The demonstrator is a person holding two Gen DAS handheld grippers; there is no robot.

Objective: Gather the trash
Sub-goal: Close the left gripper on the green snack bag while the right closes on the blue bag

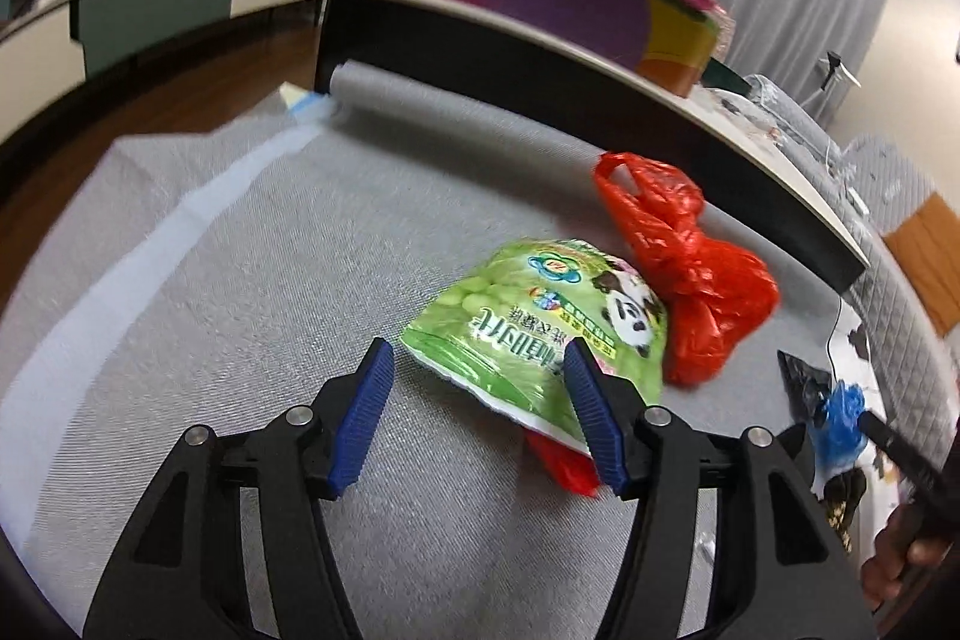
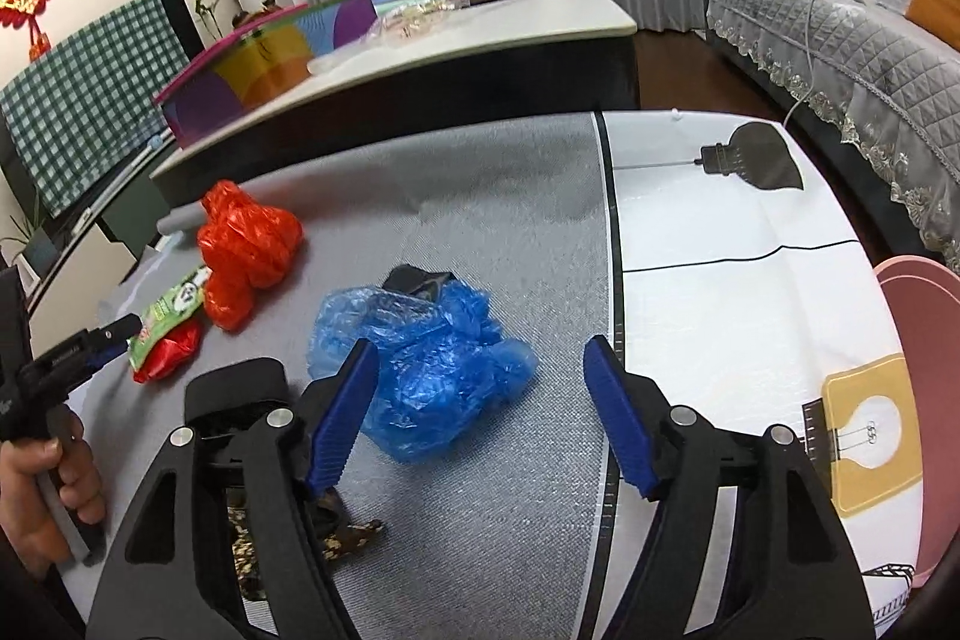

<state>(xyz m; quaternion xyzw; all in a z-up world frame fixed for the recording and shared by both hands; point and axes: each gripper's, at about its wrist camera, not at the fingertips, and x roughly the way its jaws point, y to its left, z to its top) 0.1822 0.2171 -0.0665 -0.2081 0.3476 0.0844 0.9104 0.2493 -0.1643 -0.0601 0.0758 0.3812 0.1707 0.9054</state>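
In the left wrist view, the left gripper [image 1: 480,412] hangs over a grey woven mat [image 1: 270,280] with its 2 blue-padded jaws spread apart and pressing on nothing. The near, torn edge of a green crinkled snack packet printed with a panda [image 1: 540,322] lies between the tips; whether the right pad touches the foil cannot be told. A small red plastic scrap [image 1: 564,466] pokes out from under the packet's near edge. Just beyond, touching the packet's far side, sits a knotted red plastic bag [image 1: 690,268]. At the right edge a person's hand [image 1: 900,562] grips a black handle.

In the right wrist view, the right gripper [image 2: 480,394] also stands released, jaws wide. A crumpled blue plastic bag [image 2: 420,370] lies on the grey woven mat just ahead, its near left part hidden behind the left pad, apart from the right pad. A small black wrapper [image 2: 414,277] peeks from under the blue bag's far side. To the left, the person's other hand [image 2: 48,490] holds the left gripper at the green packet. Right of the mat lies a white printed sheet [image 2: 720,310]. Farther back, a long low table with a pale top [image 2: 480,34] carries a multicoloured flat box [image 2: 252,64], and a grey quilted sofa [image 2: 840,40] stands at the far right.
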